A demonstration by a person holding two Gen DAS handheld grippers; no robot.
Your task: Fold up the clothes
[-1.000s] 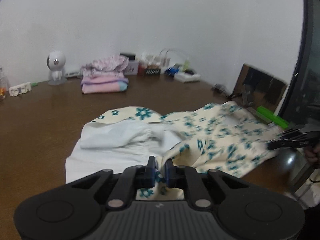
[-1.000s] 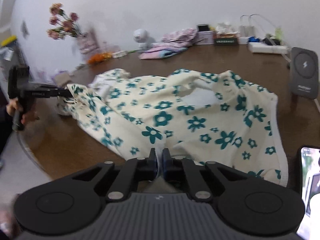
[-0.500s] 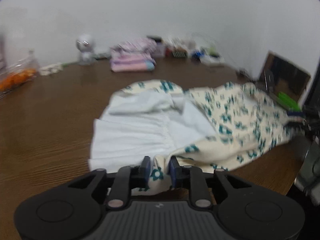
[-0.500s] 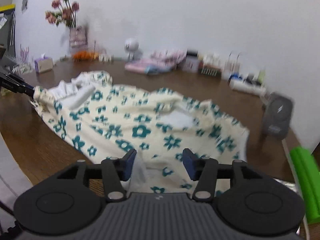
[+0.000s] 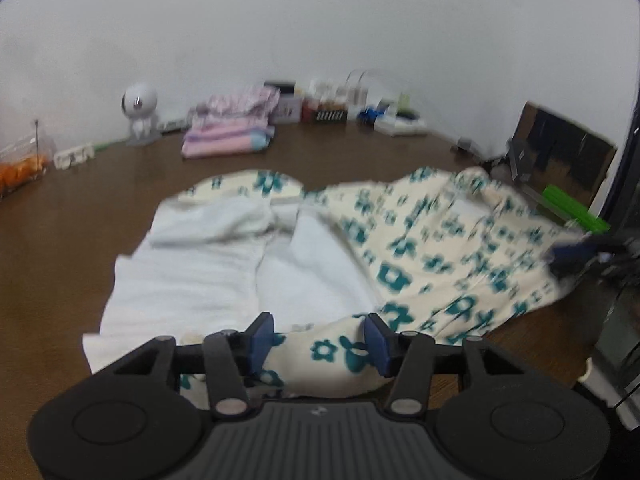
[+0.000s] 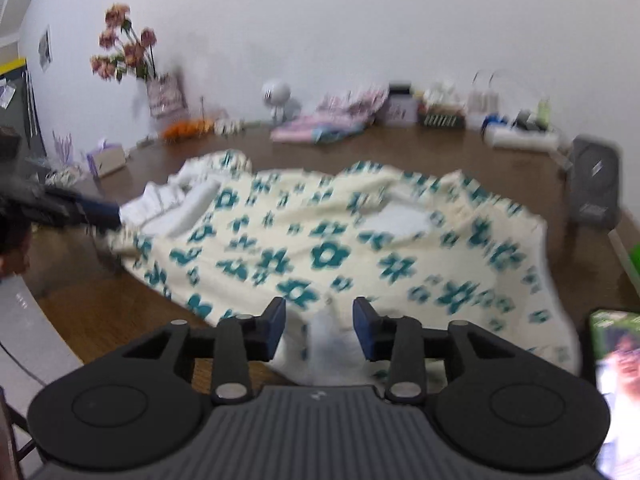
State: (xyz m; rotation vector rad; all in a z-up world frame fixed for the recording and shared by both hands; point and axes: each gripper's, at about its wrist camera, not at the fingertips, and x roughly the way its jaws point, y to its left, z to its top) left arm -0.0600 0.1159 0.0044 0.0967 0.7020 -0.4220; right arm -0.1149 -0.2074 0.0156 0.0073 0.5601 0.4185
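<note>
Both sets of jaws have just let go: the left gripper (image 5: 318, 338) has been opening and the right gripper (image 6: 319, 330) easing partly closed, pads clear of the hem lying loosely between them. Floral garment (image 6: 328, 248) sprawls across the brown table (image 5: 72, 240), white lining turned up; the laying-out looks finished, so next comes regripping an edge to fold.

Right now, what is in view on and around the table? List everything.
floral garment: one, cream with teal flowers, white lining showing, spread mid-table
folded clothes: one stack, pink, far edge
round white gadget: one, beside the stack
flowers: one bunch, pink, far left corner
tissue box: one, purple-white, left edge
table: one, brown wood
left tool: open, jaws just widened, hem between
right tool: open, jaws just narrowed, hem between
</note>
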